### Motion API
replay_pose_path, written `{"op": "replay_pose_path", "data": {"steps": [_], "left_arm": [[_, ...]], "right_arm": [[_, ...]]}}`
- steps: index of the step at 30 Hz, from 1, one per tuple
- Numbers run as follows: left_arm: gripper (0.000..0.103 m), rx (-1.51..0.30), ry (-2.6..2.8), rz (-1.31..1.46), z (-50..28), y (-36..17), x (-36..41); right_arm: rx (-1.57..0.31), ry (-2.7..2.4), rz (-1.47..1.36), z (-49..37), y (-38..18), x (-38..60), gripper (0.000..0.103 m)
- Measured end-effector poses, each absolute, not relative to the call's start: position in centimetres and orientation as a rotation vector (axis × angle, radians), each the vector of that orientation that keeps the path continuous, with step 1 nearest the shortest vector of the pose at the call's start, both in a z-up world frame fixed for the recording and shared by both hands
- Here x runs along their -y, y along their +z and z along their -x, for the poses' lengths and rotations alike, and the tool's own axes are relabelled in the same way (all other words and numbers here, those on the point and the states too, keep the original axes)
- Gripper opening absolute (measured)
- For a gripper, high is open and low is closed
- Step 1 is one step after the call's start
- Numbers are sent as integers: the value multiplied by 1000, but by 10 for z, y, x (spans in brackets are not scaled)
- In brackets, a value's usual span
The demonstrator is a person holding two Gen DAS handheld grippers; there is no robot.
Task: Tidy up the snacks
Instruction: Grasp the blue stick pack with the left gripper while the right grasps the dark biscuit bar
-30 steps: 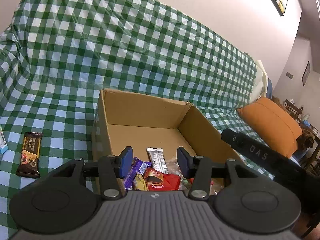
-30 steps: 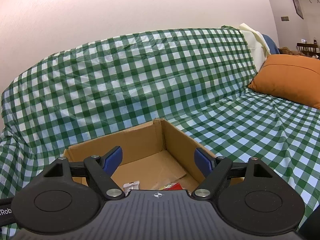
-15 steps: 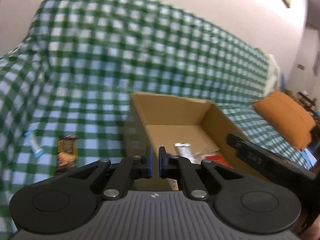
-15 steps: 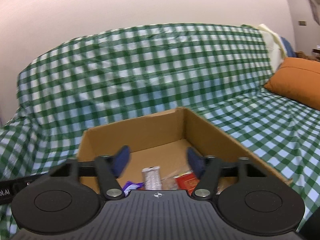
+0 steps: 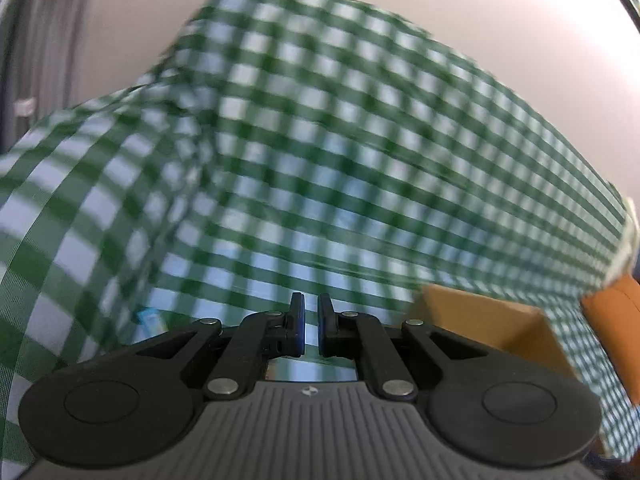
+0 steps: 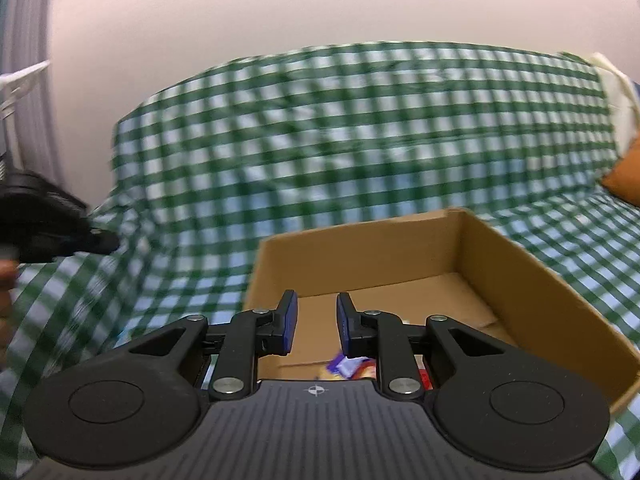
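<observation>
A cardboard box (image 6: 520, 264) sits on the green-checked sofa cover, with several snack packets (image 6: 344, 366) on its floor; its corner also shows at the right of the left wrist view (image 5: 480, 316). My left gripper (image 5: 311, 320) is shut with nothing between its pads, over the cover left of the box. A light blue packet (image 5: 150, 318) lies on the cover just left of it, blurred. My right gripper (image 6: 313, 322) is narrowly open and empty, above the box's near left part. The left gripper also shows at the far left of the right wrist view (image 6: 52, 224).
The checked cover (image 5: 320, 160) drapes the sofa seat and back. An orange cushion (image 6: 626, 176) lies at the right end, also seen in the left wrist view (image 5: 620, 320). A plain wall stands behind. Both views are motion-blurred.
Both grippers have swung left, away from the box. The left gripper went from open to shut. The right gripper's fingers have narrowed a lot. The dark snack bar is out of view.
</observation>
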State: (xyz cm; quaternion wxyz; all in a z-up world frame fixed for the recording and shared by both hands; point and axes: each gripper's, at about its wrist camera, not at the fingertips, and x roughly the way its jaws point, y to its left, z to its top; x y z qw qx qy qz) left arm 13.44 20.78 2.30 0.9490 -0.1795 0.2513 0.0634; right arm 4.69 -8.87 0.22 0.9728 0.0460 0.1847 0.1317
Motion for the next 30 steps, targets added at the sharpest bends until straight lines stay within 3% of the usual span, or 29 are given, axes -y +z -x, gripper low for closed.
{"op": "replay_pose_path", "data": {"steps": [2, 4, 5, 7, 9, 16, 21, 22, 25, 26, 27, 30], "left_arm": [[6, -499, 157, 454, -124, -19, -233], [2, -680, 279, 559, -128, -61, -253], [2, -679, 303, 631, -125, -71, -263], [3, -674, 328, 654, -131, -72, -271], [3, -618, 357, 590, -136, -62, -274], [4, -645, 381, 646, -139, -80, -288], [26, -645, 375, 636, -138, -83, -292], [33, -652, 383, 626, -144, -84, -289], [38, -662, 399, 608, -152, -86, -286], [38, -665, 400, 600, -154, -88, -285], [38, -668, 399, 596, -156, -88, -284], [39, -677, 405, 573, -164, -91, -281]], "right_arm": [[-359, 310, -48, -42, 3, 81, 23], [-355, 374, -6, -37, 5, 71, 24], [-356, 400, 9, -35, 7, 65, 24], [-380, 466, 28, -36, 12, 47, 29], [-431, 508, 21, -45, 17, 26, 40], [-721, 496, -3, -127, -18, -64, 50], [-869, 473, 71, -173, -65, -113, 75], [-889, 469, 82, -178, -71, -119, 75], [-937, 456, 133, -189, -91, -128, 75], [-956, 457, 142, -193, -96, -130, 69], [-963, 457, 136, -194, -99, -127, 43], [-916, 429, 118, -189, -95, -115, 41]]}}
